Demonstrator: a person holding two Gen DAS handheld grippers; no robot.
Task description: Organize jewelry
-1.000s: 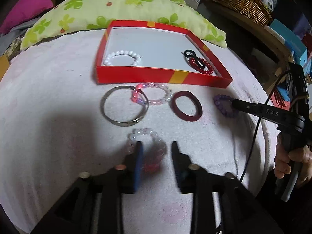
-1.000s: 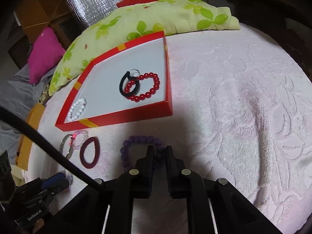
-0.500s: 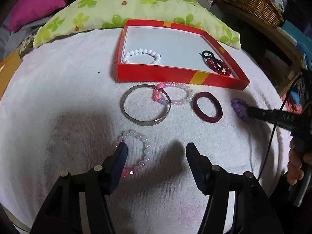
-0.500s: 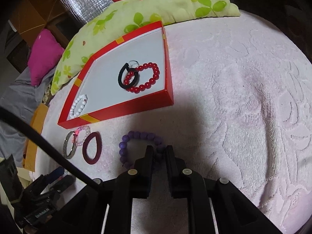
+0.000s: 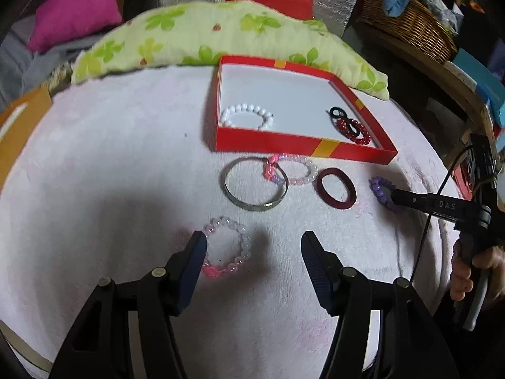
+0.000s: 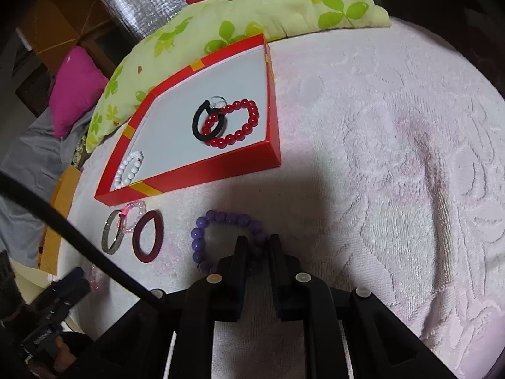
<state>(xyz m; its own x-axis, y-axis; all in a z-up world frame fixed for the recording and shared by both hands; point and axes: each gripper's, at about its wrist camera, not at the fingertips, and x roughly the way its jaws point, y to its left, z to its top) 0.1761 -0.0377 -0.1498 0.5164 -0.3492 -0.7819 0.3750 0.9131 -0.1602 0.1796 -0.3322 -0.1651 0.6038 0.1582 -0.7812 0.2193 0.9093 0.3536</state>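
A red box (image 5: pixel 328 151) with a white floor holds a white bead bracelet (image 5: pixel 246 116), a black loop (image 5: pixel 337 113) and a red bead bracelet (image 5: pixel 355 132). On the cloth in front lie a silver bangle (image 5: pixel 254 184), a pink bead bracelet (image 5: pixel 295 170), a dark red ring (image 5: pixel 336 187) and a clear-and-pink bracelet (image 5: pixel 228 246). My left gripper (image 5: pixel 252 249) is open, the clear bracelet beside its left finger. My right gripper (image 6: pixel 256 248) is shut on the purple bead bracelet (image 6: pixel 217 233), low on the cloth.
A green leaf-print pillow (image 5: pixel 195 38) lies behind the box, with a magenta cushion (image 5: pixel 75 6) at the far left. A wicker basket (image 5: pixel 407 19) stands on a shelf at the right. An orange box (image 5: pixel 19 126) sits at the cloth's left edge.
My left gripper opened wide, let go of the clear-and-pink bracelet and drew back to the right. My right gripper stays shut on the purple bracelet and has shifted slightly.
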